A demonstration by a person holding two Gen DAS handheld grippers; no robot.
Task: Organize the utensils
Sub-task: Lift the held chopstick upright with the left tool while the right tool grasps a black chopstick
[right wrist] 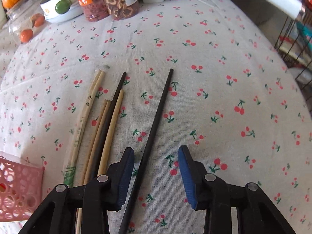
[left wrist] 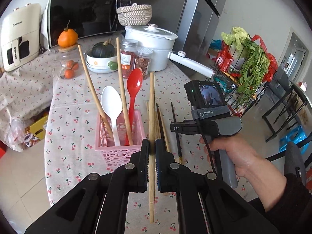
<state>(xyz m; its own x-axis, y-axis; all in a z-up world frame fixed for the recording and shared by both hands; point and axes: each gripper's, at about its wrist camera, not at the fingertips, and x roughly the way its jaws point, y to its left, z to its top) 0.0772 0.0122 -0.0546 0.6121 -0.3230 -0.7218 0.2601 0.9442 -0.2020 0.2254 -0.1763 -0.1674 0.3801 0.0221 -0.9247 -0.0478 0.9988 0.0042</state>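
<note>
My left gripper point(left wrist: 152, 146) is shut on a wooden chopstick point(left wrist: 152, 105), held upright just right of the pink basket point(left wrist: 117, 152). In the basket stand a white spoon point(left wrist: 111, 101), a red spoon point(left wrist: 134, 81) and two wooden chopsticks point(left wrist: 120, 74). My right gripper point(right wrist: 156, 175) points down at the cherry-print tablecloth point(right wrist: 214, 97). Its jaws stand apart around a black chopstick point(right wrist: 156, 113) that lies on the cloth; a gap shows beside the right pad. To its left lie a second black chopstick point(right wrist: 115, 101) and several wooden chopsticks point(right wrist: 93, 126).
Two spice jars point(left wrist: 134, 58), a white pot point(left wrist: 154, 44) with a long handle, a bowl holding a green squash point(left wrist: 101, 58) and a microwave point(left wrist: 83, 15) line the table's far side. A wire rack with greens point(left wrist: 247, 66) stands off the right edge. A person's hand point(left wrist: 230, 152) holds the right gripper's handle.
</note>
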